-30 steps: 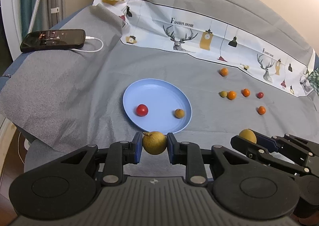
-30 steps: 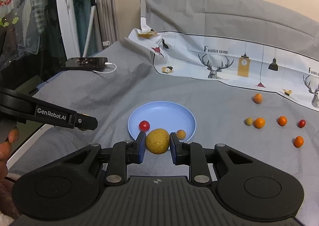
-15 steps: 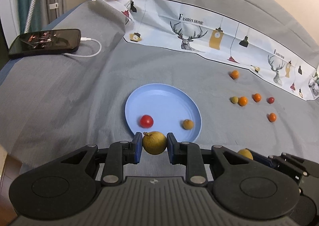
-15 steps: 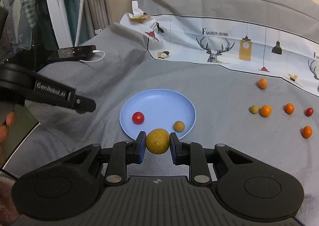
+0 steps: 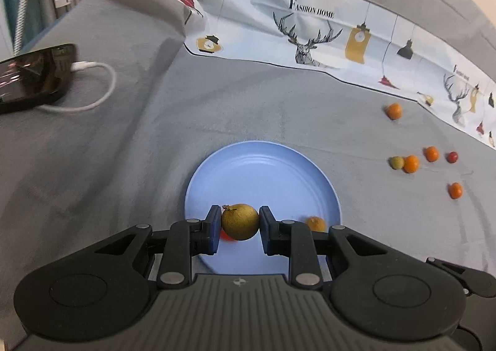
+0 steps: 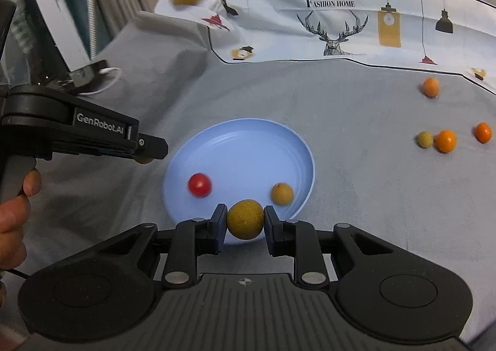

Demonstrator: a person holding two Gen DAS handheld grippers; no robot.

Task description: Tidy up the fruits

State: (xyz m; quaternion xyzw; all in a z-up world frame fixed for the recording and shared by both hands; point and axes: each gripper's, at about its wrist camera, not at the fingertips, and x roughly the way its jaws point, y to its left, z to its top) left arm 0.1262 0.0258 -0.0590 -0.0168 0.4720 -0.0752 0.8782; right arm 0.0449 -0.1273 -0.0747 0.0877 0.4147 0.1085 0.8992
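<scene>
Left gripper [image 5: 240,222] clamped on a round brownish-yellow fruit [image 5: 240,221], matte, rough skin, small stem nub on top. It's held above the near part of the blue plate [image 5: 263,177]. Right gripper [image 6: 245,223] likewise clenched on a second round yellow-brown fruit [image 6: 245,223], finely speckled skin, hanging at the plate's near rim.

Plate is smooth, round, light blue, shallow raised lip with faint concentric rings. In it: a glossy red cherry tomato [image 6: 200,185] on the left and a dull orange-tan small fruit [image 6: 282,193] on the right, well apart. From the left wrist view the tomato is mostly hidden behind the held fruit.

Surface is a soft grey cloth [image 5: 124,149], slightly wrinkled. Far side is covered by a white printed sheet [image 5: 310,28] (deer heads, lamps, "FASHION HOME"), crumpled at its left corner.

Loose fruit to the right of the plate on bare cloth: a greenish one [image 6: 424,139] touching an orange one [image 6: 446,141], another orange [image 6: 483,132] near them, one more [image 6: 431,86] farther back beside the sheet's edge. Left view also shows a small red one [image 5: 452,157] and a nearer orange [image 5: 455,190].

Far left: a dark phone [image 5: 34,75] with a white cable [image 5: 93,97], near the cloth's edge. Open cloth between the phone and the plate, and between the plate and the loose fruit
</scene>
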